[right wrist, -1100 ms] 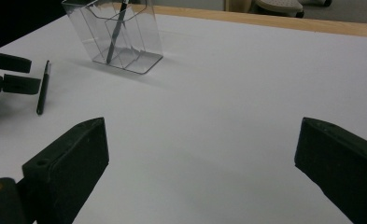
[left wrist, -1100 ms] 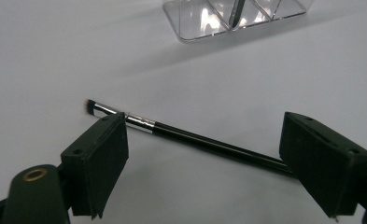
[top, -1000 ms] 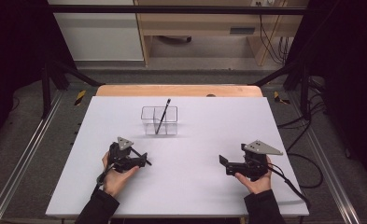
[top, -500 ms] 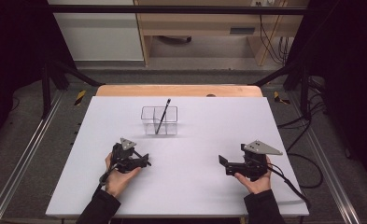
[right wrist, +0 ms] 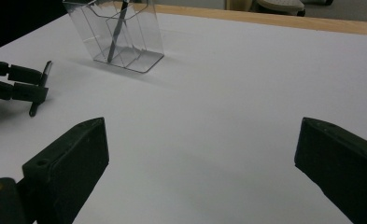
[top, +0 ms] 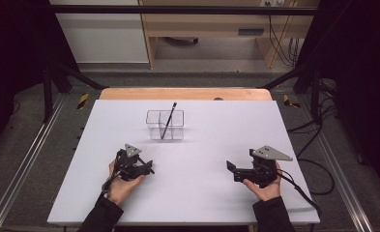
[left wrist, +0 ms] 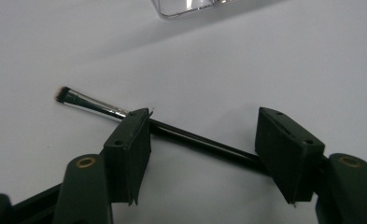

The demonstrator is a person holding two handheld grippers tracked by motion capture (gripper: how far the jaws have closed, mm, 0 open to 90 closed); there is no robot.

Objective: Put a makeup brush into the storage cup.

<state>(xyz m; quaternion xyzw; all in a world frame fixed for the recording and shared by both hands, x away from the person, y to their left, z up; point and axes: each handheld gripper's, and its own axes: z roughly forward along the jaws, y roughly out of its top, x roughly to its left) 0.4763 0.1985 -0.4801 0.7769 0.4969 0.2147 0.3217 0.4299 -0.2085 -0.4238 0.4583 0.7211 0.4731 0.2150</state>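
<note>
Fingers [left wrist: 130, 140] of the left gripper [left wrist: 204, 154] have just been closing, half-open astride a thin black-handled makeup brush [left wrist: 181, 137] lying on the white surface [left wrist: 265, 60], which is not yet clamped. Fingers of the right gripper [right wrist: 200, 168] are held wide apart with nothing between them.

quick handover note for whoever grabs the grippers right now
Left gripper: jaws have just been closing around the small makeup brush, which lies on the white table between them; pads not pressing yet.
Right gripper: open, holding nothing, over bare table.
Clear organizer: mid-table, one dark brush leaning inside.
Done: one brush in.
Left, probably: grip the lying brush, lift it, put it in the organizer.
</note>
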